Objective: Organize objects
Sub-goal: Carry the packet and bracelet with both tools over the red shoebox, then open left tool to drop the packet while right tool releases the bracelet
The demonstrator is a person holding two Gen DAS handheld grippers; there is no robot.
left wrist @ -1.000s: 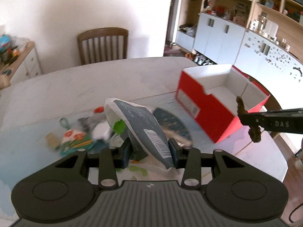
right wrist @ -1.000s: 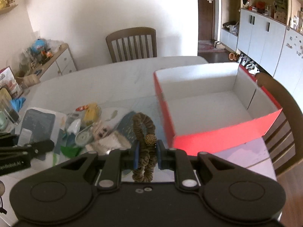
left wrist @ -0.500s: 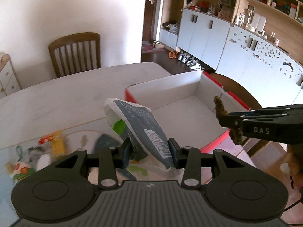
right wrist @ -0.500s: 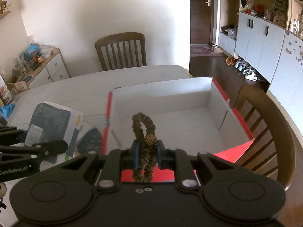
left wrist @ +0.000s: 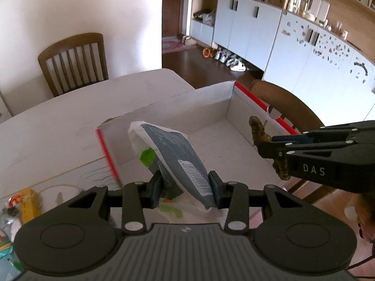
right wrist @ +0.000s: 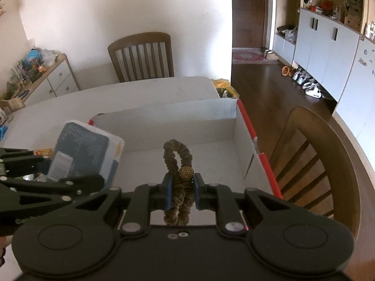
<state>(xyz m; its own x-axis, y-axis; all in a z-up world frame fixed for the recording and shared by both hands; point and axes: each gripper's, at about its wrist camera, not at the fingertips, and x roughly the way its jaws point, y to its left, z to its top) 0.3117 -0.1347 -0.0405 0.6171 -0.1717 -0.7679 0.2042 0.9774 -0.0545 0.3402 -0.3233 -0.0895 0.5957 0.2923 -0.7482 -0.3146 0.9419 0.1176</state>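
A pale, rounded desk (left wrist: pixel 70 117) is carrying an open red box (right wrist: pixel 246 121) with a bare white inside. The left gripper (left wrist: pixel 185 187) is clamping a grey and white packet (left wrist: pixel 178 154) between its fingers over the box's near corner. The right gripper (right wrist: pixel 180 192) is pinching a brown hair tie (right wrist: pixel 178 159) above the box floor. A wooden chair (right wrist: pixel 143 56) is standing at twelve o'clock, white cabinets (left wrist: pixel 248 25) at two o'clock, and small clutter (left wrist: pixel 21 208) is lying at eight o'clock.
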